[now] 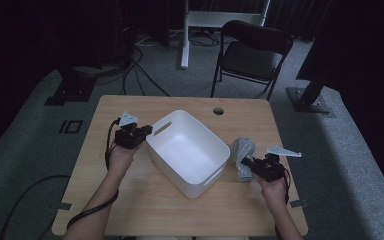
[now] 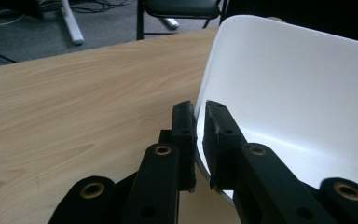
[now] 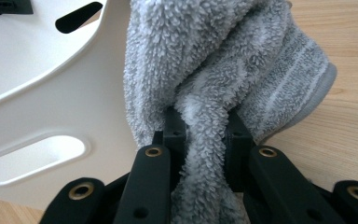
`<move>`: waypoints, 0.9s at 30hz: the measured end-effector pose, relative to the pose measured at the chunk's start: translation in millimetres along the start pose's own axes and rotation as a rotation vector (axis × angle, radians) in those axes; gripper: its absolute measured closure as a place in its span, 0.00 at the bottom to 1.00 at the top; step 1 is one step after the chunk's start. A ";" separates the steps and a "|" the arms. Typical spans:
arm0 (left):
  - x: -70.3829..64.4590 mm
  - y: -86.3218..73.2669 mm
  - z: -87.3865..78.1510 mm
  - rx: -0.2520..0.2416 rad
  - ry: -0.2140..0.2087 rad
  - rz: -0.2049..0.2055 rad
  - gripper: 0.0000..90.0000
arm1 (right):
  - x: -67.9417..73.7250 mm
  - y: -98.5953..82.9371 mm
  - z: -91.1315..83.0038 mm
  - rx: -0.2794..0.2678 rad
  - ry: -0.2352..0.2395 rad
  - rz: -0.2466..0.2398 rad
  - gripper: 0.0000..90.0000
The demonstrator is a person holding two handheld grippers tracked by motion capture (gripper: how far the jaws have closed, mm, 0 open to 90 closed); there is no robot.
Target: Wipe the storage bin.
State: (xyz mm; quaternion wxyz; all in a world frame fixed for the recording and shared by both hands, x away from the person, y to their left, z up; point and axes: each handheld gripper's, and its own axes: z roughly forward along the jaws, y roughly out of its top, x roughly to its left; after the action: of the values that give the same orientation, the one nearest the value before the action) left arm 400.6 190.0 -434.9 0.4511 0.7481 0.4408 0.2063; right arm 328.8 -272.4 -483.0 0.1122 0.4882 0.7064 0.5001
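Note:
A white plastic bin [image 1: 187, 150] with handle slots sits tilted on the wooden table [image 1: 130, 200]. My left gripper [image 1: 142, 132] is shut on the bin's rim [image 2: 199, 105] at its left corner, one jaw outside the wall and one inside. A grey fluffy towel [image 1: 242, 155] lies bunched just right of the bin. My right gripper [image 1: 247, 164] is shut on a fold of that towel [image 3: 205, 93], which bulges up between the jaws beside the bin's side wall [image 3: 37, 93].
A black folding chair [image 1: 252, 55] stands beyond the table's far edge. A round cable hole [image 1: 218, 110] is in the tabletop near the back. Cables and stand bases lie on the grey carpet at left and right.

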 end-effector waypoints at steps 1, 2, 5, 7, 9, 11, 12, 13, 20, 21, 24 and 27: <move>-0.6 0.9 2.0 -0.004 -0.002 0.007 0.92 | -0.3 0.0 -0.2 -0.001 0.000 0.000 0.85; -0.9 2.1 3.8 -0.002 -0.004 0.011 0.92 | -0.6 0.2 -0.4 -0.001 -0.001 0.000 0.85; -1.3 5.5 10.1 -0.004 -0.016 0.019 0.92 | -1.0 0.1 -1.2 -0.002 0.000 0.003 0.85; -1.4 7.1 13.9 -0.008 -0.022 0.029 0.92 | -1.2 -0.1 -1.8 -0.005 0.000 0.001 0.85; -0.5 8.5 16.7 -0.010 -0.035 0.017 0.92 | -1.9 0.0 -2.8 -0.005 -0.002 0.002 0.85; -0.6 9.2 16.6 -0.005 -0.033 0.006 0.92 | -2.6 0.0 -3.6 -0.007 -0.002 0.004 0.85; -0.8 8.9 15.3 -0.005 -0.033 0.003 0.88 | -2.6 0.1 -4.1 -0.008 -0.002 0.004 0.85; -0.5 8.2 12.9 -0.003 -0.026 -0.005 0.84 | -2.5 0.1 -4.7 -0.010 -0.003 0.004 0.85; -1.6 1.2 -1.4 -0.002 -0.028 -0.071 0.72 | 0.2 1.6 -6.8 -0.016 0.002 0.000 0.85; -3.0 0.8 -1.3 0.002 -0.032 -0.070 0.72 | 2.2 2.3 -7.5 -0.020 0.005 -0.001 0.85; -6.1 0.4 0.9 0.011 -0.024 -0.069 0.68 | 10.5 5.5 -12.0 -0.035 0.023 -0.018 0.85; -8.0 -0.1 4.5 0.013 -0.016 -0.078 0.68 | 19.6 7.2 -18.3 -0.052 0.042 -0.034 0.85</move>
State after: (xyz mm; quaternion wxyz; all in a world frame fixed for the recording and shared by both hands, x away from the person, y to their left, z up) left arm 399.5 181.0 -436.6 0.4575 0.7349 0.4675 0.1794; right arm 311.4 -267.4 -461.9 0.1183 0.4625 0.7035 0.5265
